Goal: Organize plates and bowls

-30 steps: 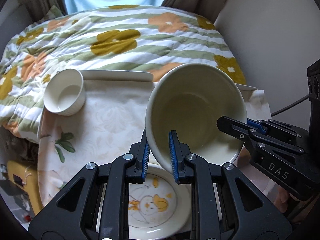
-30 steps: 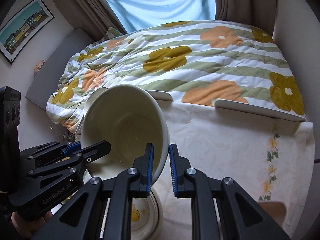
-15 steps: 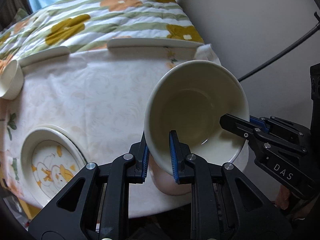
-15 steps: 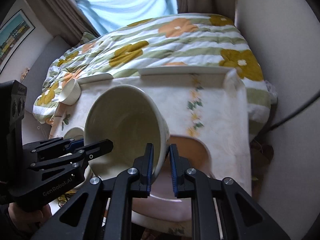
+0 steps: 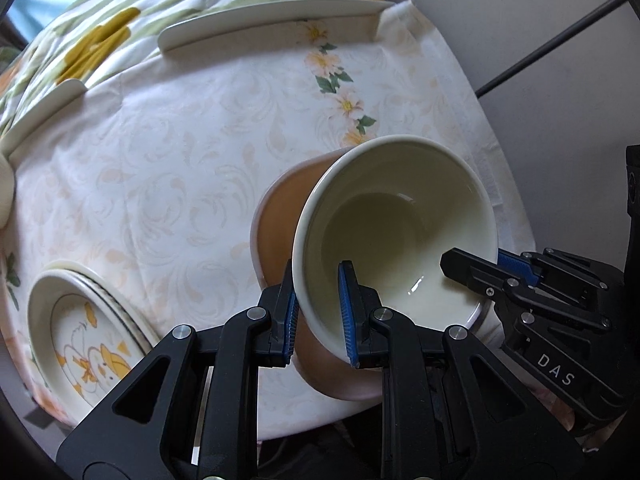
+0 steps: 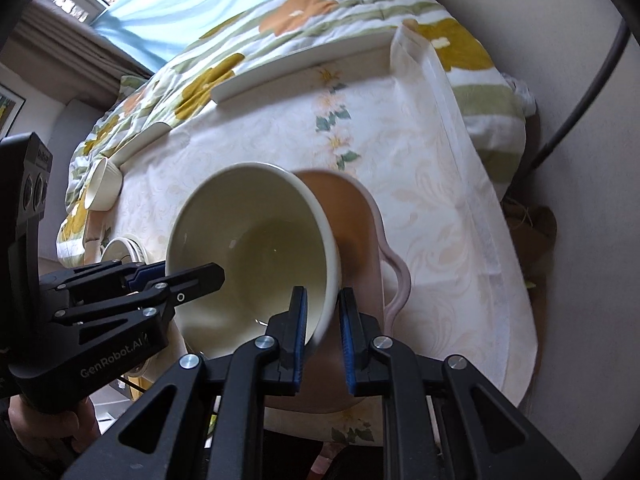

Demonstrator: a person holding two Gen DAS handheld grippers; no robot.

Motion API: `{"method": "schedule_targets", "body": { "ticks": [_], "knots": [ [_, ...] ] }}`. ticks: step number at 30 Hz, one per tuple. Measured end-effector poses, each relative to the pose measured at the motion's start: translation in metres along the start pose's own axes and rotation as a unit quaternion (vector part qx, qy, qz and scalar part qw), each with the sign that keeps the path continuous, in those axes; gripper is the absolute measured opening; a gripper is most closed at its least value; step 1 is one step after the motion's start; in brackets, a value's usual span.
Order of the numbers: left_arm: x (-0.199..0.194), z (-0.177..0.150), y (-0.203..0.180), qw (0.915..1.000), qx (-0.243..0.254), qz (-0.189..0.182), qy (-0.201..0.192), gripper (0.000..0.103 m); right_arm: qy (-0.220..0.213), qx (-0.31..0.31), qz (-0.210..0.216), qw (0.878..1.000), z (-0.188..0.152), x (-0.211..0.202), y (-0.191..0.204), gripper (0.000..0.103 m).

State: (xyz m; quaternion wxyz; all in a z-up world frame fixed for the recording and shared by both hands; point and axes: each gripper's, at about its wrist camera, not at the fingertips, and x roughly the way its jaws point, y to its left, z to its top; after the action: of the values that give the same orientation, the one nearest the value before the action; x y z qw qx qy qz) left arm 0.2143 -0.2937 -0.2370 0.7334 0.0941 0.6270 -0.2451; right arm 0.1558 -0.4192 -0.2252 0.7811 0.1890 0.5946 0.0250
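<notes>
I have the cream bowl point(image 5: 396, 232) pinched at opposite rims by left gripper point(image 5: 318, 312) and right gripper point(image 6: 323, 332), tilted over the pink dish point(image 6: 360, 216) (not yet seated); duck plates point(image 5: 86, 336) already stacked left of that dish; small cup point(image 6: 102, 190) beyond it remains.

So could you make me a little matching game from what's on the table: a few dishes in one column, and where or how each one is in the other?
Things:
1. cream bowl
2. pink dish
3. duck plate
4. small cup

States:
A. at the table's left edge, on other plates
B. pinched at its rim by both grippers' fingers
C. on its side near the bedspread
D. under the tilted bowl

Pairs: 1-B, 2-D, 3-A, 4-C
</notes>
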Motion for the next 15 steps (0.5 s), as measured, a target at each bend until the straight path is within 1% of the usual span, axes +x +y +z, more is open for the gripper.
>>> {"method": "schedule_targets", "body": {
  "ticks": [8,15],
  "knots": [
    [0.016,0.003,0.0,0.9991,0.036,0.016,0.017,0.016,0.008,0.03,-0.016,0.999,-0.01,0.012,-0.003,0.015],
    [0.02,0.004,-0.008,0.9978,0.058,0.027,0.016,0.016,0.013,0.042,-0.03,0.999,-0.013,0.016,-0.005,0.015]
  ]
}}
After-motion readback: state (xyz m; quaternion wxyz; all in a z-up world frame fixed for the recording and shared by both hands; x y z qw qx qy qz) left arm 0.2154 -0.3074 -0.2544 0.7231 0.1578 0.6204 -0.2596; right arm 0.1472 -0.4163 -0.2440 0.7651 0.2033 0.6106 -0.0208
